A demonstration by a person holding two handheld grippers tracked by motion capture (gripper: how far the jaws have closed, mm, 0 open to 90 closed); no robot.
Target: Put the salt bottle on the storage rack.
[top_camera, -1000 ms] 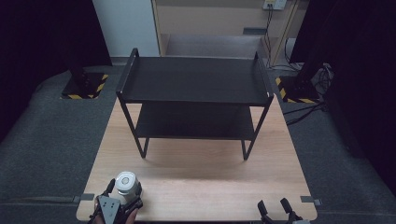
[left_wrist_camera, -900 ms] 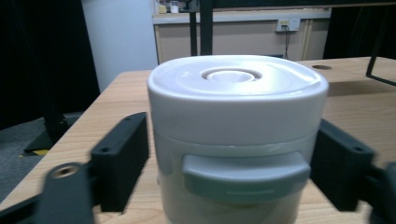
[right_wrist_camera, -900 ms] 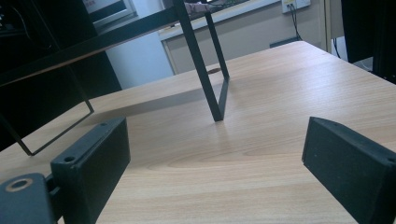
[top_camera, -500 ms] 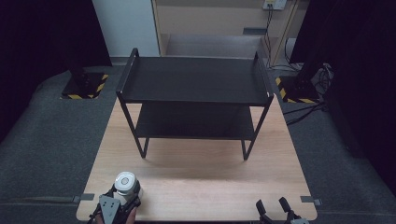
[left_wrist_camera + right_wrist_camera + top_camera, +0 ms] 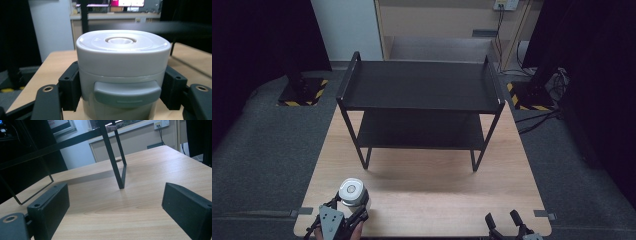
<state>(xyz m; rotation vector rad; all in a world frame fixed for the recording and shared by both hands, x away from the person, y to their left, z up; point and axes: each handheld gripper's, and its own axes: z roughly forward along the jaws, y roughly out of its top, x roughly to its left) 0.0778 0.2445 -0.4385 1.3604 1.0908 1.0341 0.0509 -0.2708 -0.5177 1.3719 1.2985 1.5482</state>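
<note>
A round container (image 5: 351, 191) with a white lid and a grey front tab (image 5: 127, 93) stands upright on the wooden table (image 5: 432, 195) near its front left corner. My left gripper (image 5: 350, 208) is shut on it, and in the left gripper view the black pads (image 5: 71, 87) press on both sides of its body, just under the lid (image 5: 122, 43). My right gripper (image 5: 501, 218) sits at the front right edge of the table. In the right gripper view that gripper (image 5: 117, 202) is open wide, with bare wood between its jaws.
A black two-level metal shelf rack (image 5: 422, 87) stands on the far half of the table, both levels bare. One of its front legs (image 5: 116, 162) rises a little ahead of the right gripper. Grey carpet floor (image 5: 262, 150) surrounds the table.
The left gripper and the container have edged very slightly to the right. The right gripper has barely shifted.
</note>
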